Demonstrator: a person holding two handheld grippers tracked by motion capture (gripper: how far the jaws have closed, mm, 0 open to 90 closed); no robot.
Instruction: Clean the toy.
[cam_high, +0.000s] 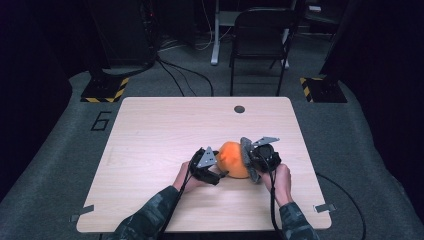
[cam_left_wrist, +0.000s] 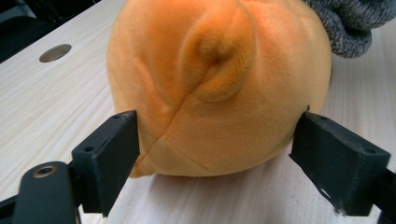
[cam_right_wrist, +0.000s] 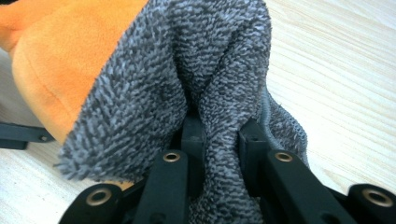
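Observation:
An orange plush toy (cam_high: 231, 159) lies on the wooden table (cam_high: 160, 130), near the front and a little right of centre. My left gripper (cam_high: 220, 169) reaches it from the left. In the left gripper view the jaws of the left gripper (cam_left_wrist: 217, 154) stand wide on either side of the plush toy (cam_left_wrist: 219, 84), low on its body, and do not squeeze it. A grey knit cloth (cam_high: 246, 156) covers the toy's right end. My right gripper (cam_right_wrist: 219, 133) is shut on a fold of the grey cloth (cam_right_wrist: 187, 60), with the orange plush (cam_right_wrist: 56, 56) just behind it.
A round cable hole (cam_high: 239, 109) sits near the table's far edge. A black folding chair (cam_high: 260, 35) and cables stand on the floor beyond. Bare tabletop stretches left and behind the toy. Metal clips (cam_high: 81, 212) mark the front corners.

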